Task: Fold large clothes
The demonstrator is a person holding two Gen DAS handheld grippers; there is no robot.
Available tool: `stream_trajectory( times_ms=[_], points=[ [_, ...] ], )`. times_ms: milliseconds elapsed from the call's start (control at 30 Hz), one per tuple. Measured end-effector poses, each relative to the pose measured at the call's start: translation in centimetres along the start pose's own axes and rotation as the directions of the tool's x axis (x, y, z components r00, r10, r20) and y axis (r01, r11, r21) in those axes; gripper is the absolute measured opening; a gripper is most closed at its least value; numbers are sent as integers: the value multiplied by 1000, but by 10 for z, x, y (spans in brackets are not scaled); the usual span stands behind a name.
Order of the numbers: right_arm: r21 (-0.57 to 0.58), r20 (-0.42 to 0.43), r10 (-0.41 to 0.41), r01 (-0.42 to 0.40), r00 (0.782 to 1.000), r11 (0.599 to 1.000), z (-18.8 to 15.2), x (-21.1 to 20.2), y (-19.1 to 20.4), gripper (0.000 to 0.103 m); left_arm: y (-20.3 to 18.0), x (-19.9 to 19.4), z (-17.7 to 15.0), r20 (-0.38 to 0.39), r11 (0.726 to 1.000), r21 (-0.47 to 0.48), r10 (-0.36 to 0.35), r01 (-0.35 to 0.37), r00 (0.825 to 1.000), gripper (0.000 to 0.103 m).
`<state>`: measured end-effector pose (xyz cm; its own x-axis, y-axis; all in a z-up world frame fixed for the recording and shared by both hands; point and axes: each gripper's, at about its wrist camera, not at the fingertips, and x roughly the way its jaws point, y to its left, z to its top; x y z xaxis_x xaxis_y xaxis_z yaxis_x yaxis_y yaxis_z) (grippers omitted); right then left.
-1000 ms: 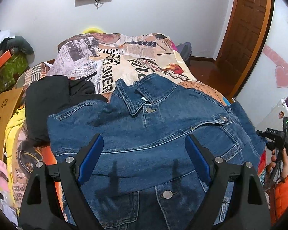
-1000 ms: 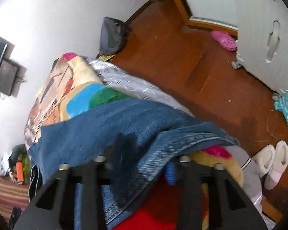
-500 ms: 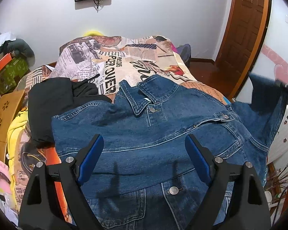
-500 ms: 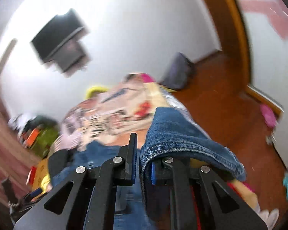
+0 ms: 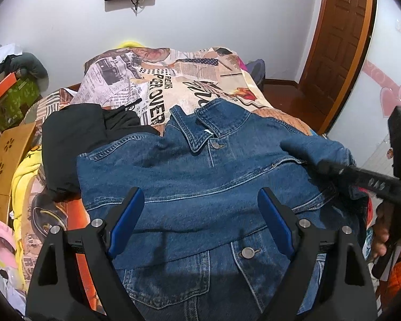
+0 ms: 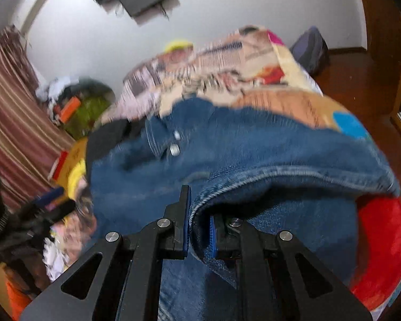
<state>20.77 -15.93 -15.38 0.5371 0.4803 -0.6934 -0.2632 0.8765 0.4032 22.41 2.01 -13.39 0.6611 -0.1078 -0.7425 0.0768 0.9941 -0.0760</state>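
Observation:
A blue denim jacket [image 5: 200,187] lies front up on the bed, collar toward the far wall, buttons closed. My left gripper [image 5: 200,222] is open and empty, hovering over the jacket's lower chest. My right gripper [image 6: 199,230] is shut on the jacket's right sleeve [image 6: 254,203] and holds it folded over the jacket's front. In the left wrist view the right gripper [image 5: 331,167] reaches in from the right with the sleeve [image 5: 315,147] draped over its tip.
The bed carries a newspaper-print cover [image 5: 160,85]. A black garment [image 5: 74,139] lies left of the jacket, with yellow cloth [image 5: 24,182] beside it. A wooden door [image 5: 342,40] stands at the right. A red cushion [image 6: 382,246] lies under the jacket's right edge.
My right gripper lifted the sleeve from the bed's right edge and swung it left over the jacket's front. My left gripper stayed open above the jacket.

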Motion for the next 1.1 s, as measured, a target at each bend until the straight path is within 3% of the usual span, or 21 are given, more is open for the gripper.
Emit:
stream_trajectory(
  times_ms=[133,267,400,500,700,833,1100],
  points=[
    [-8,-62,-24,23,998,1000,-8,3,-3,14,-4,3,-4,-12,1000,13,1,-1,1000,86],
    [-4,-109,-13,13,994,1000,-6,-8,-4,21,-10,7,-6,-22,1000,25,-2,3,1000,86],
    [-1,-77,-26,26,997,1000,-7,-29,-5,48,-15,9,-5,-24,1000,28,-11,12,1000,86],
    [8,-15,-60,60,998,998,-8,-44,-8,60,-19,11,-3,-23,999,33,-15,16,1000,86],
    [119,79,-125,115,989,986,-1,-71,-39,61,-24,13,-1,-18,999,40,-9,10,1000,86],
    [272,134,-187,145,973,951,-2,-80,-71,61,-24,16,1,-23,1000,28,-11,11,1000,86],
    [485,94,-126,65,988,872,-7,-54,-120,61,-25,26,3,-45,1000,21,-4,4,999,86]
  ],
)
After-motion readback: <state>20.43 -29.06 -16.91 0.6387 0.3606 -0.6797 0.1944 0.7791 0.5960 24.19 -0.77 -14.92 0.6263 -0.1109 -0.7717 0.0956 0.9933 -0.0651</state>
